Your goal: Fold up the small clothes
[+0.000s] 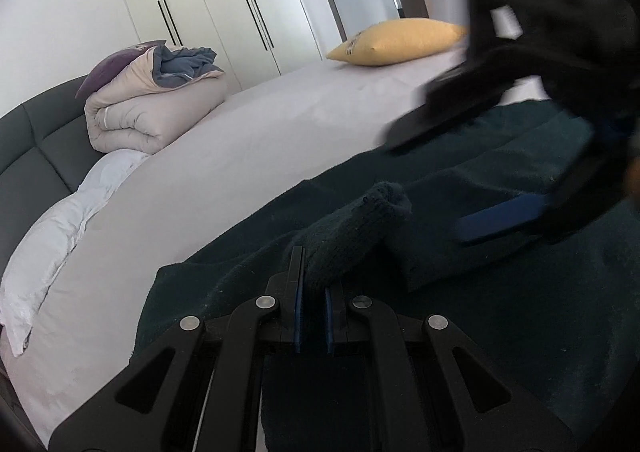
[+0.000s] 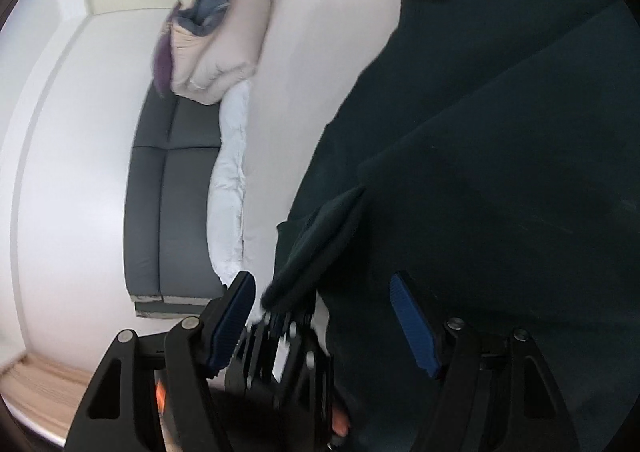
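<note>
Bedroom scene: a bed (image 1: 248, 124) with a pale sheet fills the background, backed by cream wardrobes (image 1: 224, 8) with dark handles. At its far edge lie a folded beige quilt (image 1: 156, 108) and a yellow pillow (image 1: 400, 42); a grey padded headboard (image 1: 36, 148) and a white pillow (image 1: 52, 240) run along the left side.

A dark green garment (image 1: 500, 312) is spread flat on the near part of the bed. The left claw (image 1: 313, 326) has its blue-padded fingers pressed nearly together, pinching a bunched, tube-like fold of this garment that rises between the fingers and points away from the camera. The rest of the garment lies ahead and to the right of this claw.

The right claw (image 1: 480, 180) appears blurred in the left wrist view, above the garment's right part, with its fingers spread wide. In the right wrist view the same claw (image 2: 326, 322) is spread, with the garment (image 2: 500, 172) ahead of it and the left claw (image 2: 280, 356) blurred between its fingers, holding the raised fold. Whether the right claw's pads touch the cloth cannot be told.
</note>
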A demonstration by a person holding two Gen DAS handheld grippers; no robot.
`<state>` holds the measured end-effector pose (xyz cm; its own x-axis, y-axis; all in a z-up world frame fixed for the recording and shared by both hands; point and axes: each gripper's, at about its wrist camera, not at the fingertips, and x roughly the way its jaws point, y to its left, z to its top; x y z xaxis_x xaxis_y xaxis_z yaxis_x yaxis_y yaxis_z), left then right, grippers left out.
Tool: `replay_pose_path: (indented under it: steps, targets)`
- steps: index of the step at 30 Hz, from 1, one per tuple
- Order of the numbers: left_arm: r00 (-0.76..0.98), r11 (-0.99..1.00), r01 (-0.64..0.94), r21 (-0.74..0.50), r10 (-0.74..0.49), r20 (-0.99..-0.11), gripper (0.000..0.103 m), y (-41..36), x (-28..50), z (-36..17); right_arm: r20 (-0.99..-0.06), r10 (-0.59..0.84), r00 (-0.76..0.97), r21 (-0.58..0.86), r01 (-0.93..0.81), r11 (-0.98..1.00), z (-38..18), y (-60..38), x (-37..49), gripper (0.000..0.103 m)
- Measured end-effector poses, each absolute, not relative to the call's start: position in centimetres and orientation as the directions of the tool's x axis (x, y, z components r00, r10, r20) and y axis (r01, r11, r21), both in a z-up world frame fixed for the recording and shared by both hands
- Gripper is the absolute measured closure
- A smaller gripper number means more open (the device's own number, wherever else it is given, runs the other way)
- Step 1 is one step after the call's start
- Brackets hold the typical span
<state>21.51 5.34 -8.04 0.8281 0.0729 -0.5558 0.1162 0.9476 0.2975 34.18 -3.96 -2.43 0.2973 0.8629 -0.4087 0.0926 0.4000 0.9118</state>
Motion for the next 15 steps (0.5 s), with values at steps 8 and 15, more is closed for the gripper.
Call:
replay_pose_path:
  steps: [8, 15]
  targets:
    - [0.835, 0.956, 0.121, 0.268, 0.048, -0.548, 0.096, 5.5, 21.2, -7.2, -0.487, 0.837, 0.250, 0.872, 0.075, 0.484, -3.0, -1.0, 37.3, 0.090]
    - [0.797, 0.972, 0.225, 0.067, -0.144, -0.586, 0.093, 6.5, 19.9, -4.9, -0.536, 0.779, 0.325, 0.817, -0.030, 0.575, 0.0, -2.7, 36.9, 0.093]
